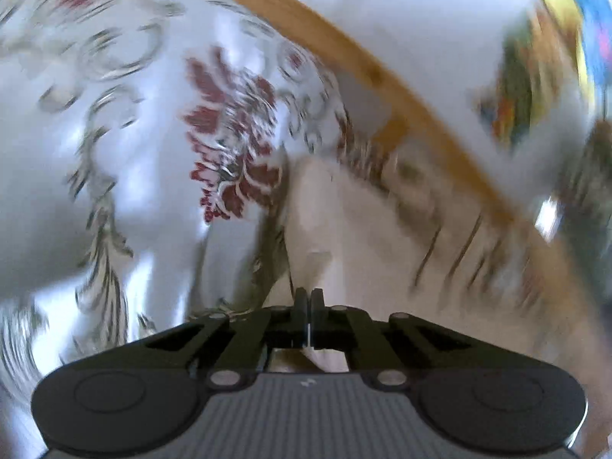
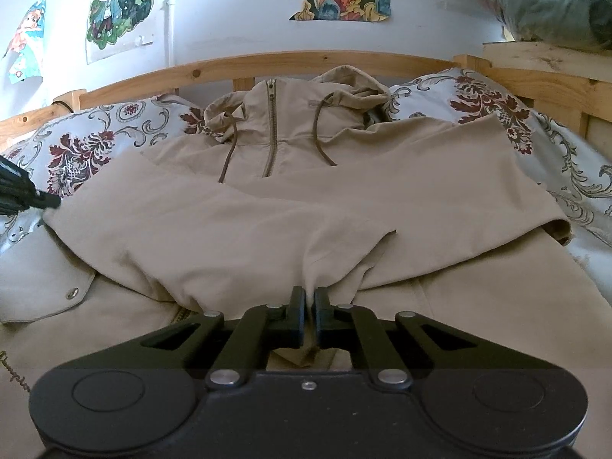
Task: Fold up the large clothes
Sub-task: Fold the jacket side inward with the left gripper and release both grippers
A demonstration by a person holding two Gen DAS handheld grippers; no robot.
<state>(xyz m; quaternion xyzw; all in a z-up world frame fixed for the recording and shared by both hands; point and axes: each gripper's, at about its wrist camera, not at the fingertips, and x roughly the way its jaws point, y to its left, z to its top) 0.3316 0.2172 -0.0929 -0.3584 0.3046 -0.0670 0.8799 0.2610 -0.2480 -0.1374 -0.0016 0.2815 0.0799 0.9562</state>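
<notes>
A large beige hooded jacket (image 2: pixel 267 214) lies front up on the bed, its zip and drawcords toward the headboard, with both sleeves folded across the chest. My right gripper (image 2: pixel 310 292) is shut on a bunched fold of the jacket near its lower middle. My left gripper (image 2: pixel 53 202) comes in from the far left and meets the corner of the folded sleeve. The left wrist view is blurred. There the left gripper (image 1: pixel 307 294) has its fingers pressed together, and a ridge of the jacket (image 1: pixel 363 229) runs straight out from the tips.
A floral white bedspread (image 2: pixel 497 107) covers the bed on both sides of the jacket. A wooden headboard (image 2: pixel 267 59) runs behind, below a wall with posters (image 2: pixel 118 4). A wrapped green bundle (image 2: pixel 554 0) sits on a wooden shelf at upper right.
</notes>
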